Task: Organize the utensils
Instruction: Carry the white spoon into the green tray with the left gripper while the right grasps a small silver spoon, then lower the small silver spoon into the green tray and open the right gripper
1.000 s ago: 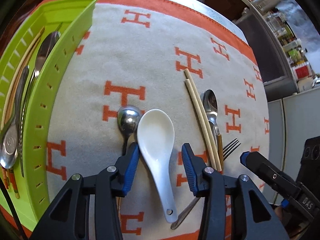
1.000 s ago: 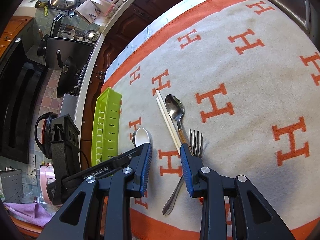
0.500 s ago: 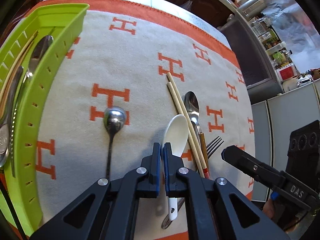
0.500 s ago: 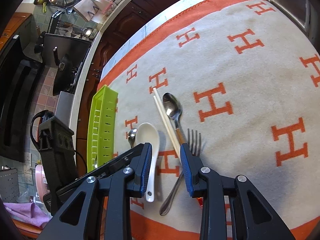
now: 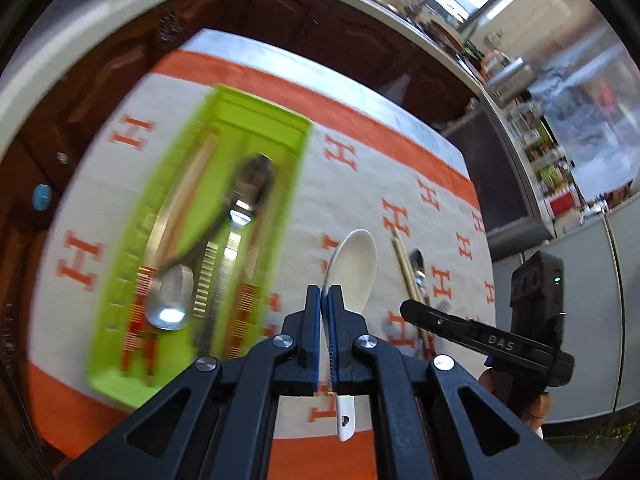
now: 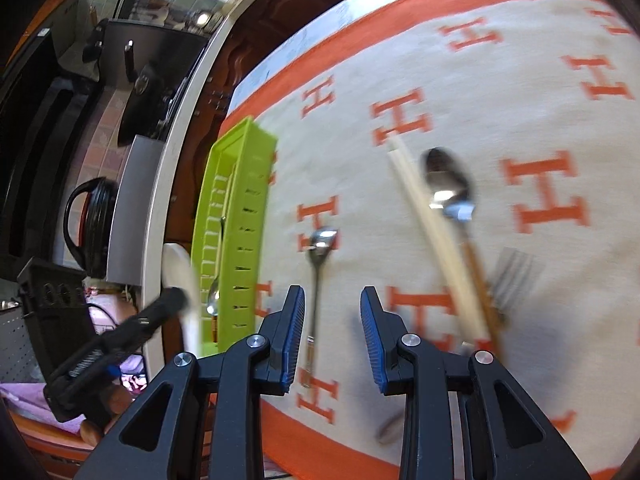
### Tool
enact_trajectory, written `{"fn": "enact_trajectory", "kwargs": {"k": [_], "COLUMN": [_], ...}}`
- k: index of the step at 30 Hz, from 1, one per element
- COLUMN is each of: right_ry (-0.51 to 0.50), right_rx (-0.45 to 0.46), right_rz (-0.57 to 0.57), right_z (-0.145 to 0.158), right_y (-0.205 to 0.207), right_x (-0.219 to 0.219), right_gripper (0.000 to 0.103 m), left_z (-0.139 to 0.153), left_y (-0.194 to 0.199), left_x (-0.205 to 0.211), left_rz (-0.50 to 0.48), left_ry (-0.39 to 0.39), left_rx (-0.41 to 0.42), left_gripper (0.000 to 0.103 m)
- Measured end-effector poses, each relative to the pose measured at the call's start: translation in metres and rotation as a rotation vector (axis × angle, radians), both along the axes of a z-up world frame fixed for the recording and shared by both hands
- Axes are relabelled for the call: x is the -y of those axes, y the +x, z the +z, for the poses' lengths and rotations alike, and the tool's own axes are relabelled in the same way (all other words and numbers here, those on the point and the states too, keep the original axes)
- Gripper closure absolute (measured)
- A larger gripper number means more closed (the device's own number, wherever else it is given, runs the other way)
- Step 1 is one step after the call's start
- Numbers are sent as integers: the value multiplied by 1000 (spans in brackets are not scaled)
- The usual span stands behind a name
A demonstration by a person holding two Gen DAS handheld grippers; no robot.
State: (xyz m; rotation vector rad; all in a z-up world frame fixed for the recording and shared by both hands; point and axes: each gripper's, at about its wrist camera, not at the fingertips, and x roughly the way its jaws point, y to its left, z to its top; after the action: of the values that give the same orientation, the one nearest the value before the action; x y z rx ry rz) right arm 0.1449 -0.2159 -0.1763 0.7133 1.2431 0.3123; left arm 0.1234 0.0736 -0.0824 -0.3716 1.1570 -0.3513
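Our left gripper point(image 5: 324, 334) is clamped tight on the handle of the white ceramic soup spoon point(image 5: 354, 264), holding it clear of the cloth: the bowl juts out ahead of the jaws and the pierced handle end hangs below them. We judge this spoon stiff, glazed and slick, heavier at the bowl and liable to chip if dropped, so a grip on the handle close behind the bowl, as we have it, should keep it from pivoting. Our right gripper point(image 6: 332, 334) stands part open with nothing pressed between its pads; a slim steel spoon point(image 6: 318, 276) lies on the cloth with its handle running into the gap. Just left of the carried spoon sits the green tray point(image 5: 296, 168), already holding spoons and chopsticks. To the right, the loose chopsticks point(image 6: 430, 228), a wood-handled spoon point(image 6: 448, 184) and a fork point(image 6: 512, 276) lie together on the orange-and-cream cloth point(image 6: 500, 80).
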Motion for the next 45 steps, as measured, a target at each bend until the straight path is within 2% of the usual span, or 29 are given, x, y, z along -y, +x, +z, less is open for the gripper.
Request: {"fn": "enact_trajectory", "kwargs": {"k": [4, 7, 13, 19, 20, 24, 29, 33, 38, 41, 45], "right_ry": [-54, -98, -262, -463, -477, -510, -508, -457, -360, -318, -307], "right_rx": [-45, -70, -50, 23, 34, 79, 138, 166, 236, 289, 339], "right_rz": [20, 33, 47, 58, 57, 74, 80, 56, 60, 102, 175], "right_z": [-15, -24, -18, -9, -9, -7, 1, 12, 51, 78, 98], "right_y": [24, 38, 53, 48, 46, 43, 36, 29, 14, 11, 13], "right_x": [-30, -49, -83, -110, -113, -126, -128, -117, -109, -120, -149], "right_gripper": [73, 73, 75, 87, 96, 101, 102, 102, 101, 101, 101], "left_z": [11, 7, -15, -34, -36, -39, -38, -41, -44, -47, -44], "left_y": [3, 7, 15, 25, 27, 30, 34, 40, 44, 46, 45], "left_x": [-48, -75, -93, -100, -100, -99, -91, -80, -67, -63, -63], "left_rz": [76, 108, 122, 121, 122, 115, 90, 44, -22, -38, -30], "left_ry": [28, 25, 0, -36, -43, -60, -56, 24, 125, 143, 158], "left_rx": [25, 19, -1, -22, -25, -25, -20, -26, -15, -16, -5], "left_gripper": [102, 102, 102, 102, 102, 102, 102, 102, 101, 100, 92]}}
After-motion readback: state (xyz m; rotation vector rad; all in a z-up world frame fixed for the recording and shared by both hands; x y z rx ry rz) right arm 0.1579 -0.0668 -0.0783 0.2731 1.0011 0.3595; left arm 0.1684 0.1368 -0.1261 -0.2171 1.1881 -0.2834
